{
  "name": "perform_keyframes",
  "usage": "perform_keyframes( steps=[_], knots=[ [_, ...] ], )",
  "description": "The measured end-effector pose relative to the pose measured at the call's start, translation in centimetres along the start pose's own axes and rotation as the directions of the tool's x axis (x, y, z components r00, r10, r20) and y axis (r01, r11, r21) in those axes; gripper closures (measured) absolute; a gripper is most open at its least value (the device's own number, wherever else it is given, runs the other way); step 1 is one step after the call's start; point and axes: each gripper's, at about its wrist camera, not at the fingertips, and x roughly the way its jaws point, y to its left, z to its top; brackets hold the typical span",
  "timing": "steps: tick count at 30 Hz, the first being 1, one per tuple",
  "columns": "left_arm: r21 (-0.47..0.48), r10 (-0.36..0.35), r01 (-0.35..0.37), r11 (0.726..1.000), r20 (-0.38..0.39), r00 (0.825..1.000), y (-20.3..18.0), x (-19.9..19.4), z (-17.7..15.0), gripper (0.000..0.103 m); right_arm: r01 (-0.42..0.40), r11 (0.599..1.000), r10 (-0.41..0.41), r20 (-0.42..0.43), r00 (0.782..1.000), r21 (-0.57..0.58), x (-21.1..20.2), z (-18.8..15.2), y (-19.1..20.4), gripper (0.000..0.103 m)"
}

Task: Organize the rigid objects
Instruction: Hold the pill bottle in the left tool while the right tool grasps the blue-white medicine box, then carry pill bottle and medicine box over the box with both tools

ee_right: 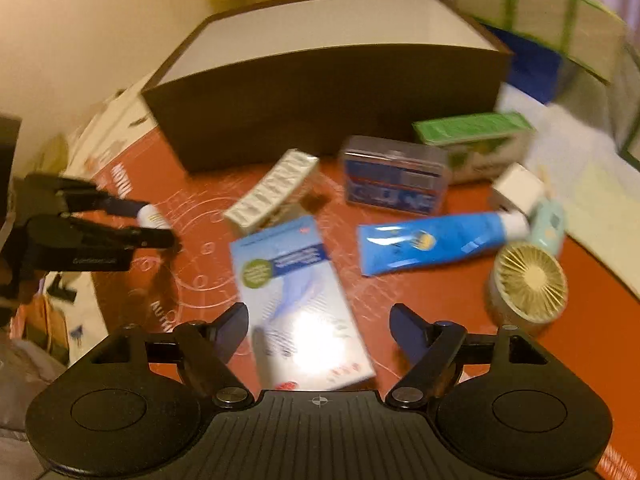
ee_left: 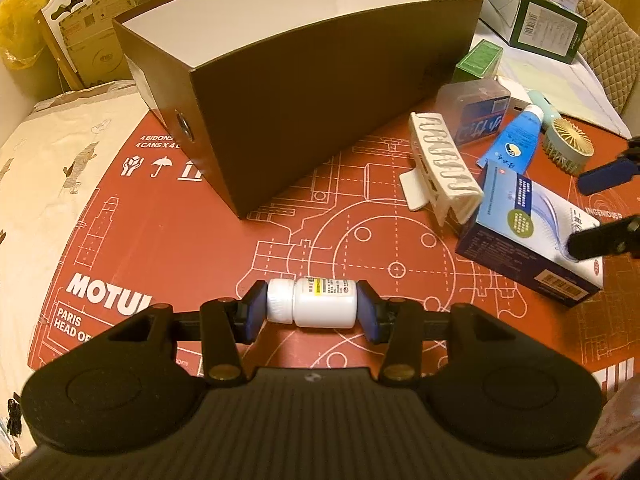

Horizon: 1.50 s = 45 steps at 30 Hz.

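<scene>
While clamped endwise on the white pill bottle [ee_left: 311, 302], left claw [ee_left: 312, 312]; right claw [ee_right: 320, 330] spread, empty.

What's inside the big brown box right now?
Only the white inner walls of the brown box show, with nothing poking above its rim. Its floor is hidden behind the tall front wall, so any contents stay unseen.

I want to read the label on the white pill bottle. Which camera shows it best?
The left wrist view: the white pill bottle lies sharp and close, clamped in the left gripper. The right wrist view shows only its blurred cap.
</scene>
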Motion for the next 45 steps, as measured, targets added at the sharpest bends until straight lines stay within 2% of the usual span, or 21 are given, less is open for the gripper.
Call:
perform_keyframes(
  steps=[5,12,13,14,15,20,28,33,37,45],
  knots=[
    [-0.003,0.0,0.0,1.0,0.009,1.0,-0.1,-0.4,0.0,0.061,0.033,0.994,-0.036,-0.034,0.999,-0.107,2.3,0.7,1.7,0.028],
    [0.001,-0.003,0.003,1.0,0.016,1.0,-0.2,-0.8,-0.1,0.061,0.043,0.984,-0.054,-0.061,0.997,-0.172,4.0,1.1,2.6,0.029],
    [0.001,-0.005,0.005,1.0,0.017,1.0,-0.3,-0.8,-0.1,0.061,0.052,0.982,-0.064,-0.059,0.996,-0.183,4.2,1.0,2.8,0.03],
    [0.002,-0.007,0.007,1.0,0.017,1.0,-0.3,-0.9,-0.1,0.061,0.063,0.979,-0.076,-0.06,0.995,-0.195,4.3,0.9,2.8,0.037],
    [0.003,-0.011,0.011,1.0,0.018,1.0,-0.3,-1.0,0.0,0.061,0.071,0.977,-0.085,-0.061,0.994,-0.202,4.3,0.8,2.9,0.039],
    [0.019,-0.035,0.034,0.999,0.035,0.999,-0.6,-1.9,0.5,0.061,0.089,0.973,-0.099,-0.038,0.994,-0.211,3.4,0.3,2.7,0.041],
    [0.063,-0.114,0.109,0.992,0.091,0.989,-1.8,-4.5,2.9,0.061,0.105,0.989,-0.102,0.034,0.994,-0.108,-0.8,1.0,1.3,0.041],
    [0.076,-0.148,0.138,0.988,0.154,0.977,-2.0,-6.8,5.6,0.061,0.102,0.993,-0.095,0.104,0.99,-0.067,-3.4,3.2,1.5,0.041],
    [0.087,-0.149,0.134,0.987,0.2,0.968,-1.5,-8.1,8.3,0.061,0.089,0.995,-0.081,0.17,0.982,-0.038,-5.1,5.7,2.1,0.041],
    [0.081,-0.122,0.105,0.991,0.253,0.96,0.7,-7.9,13.3,0.061,0.071,0.997,-0.067,0.253,0.965,-0.005,-4.7,12.0,3.4,0.041]
  ],
)
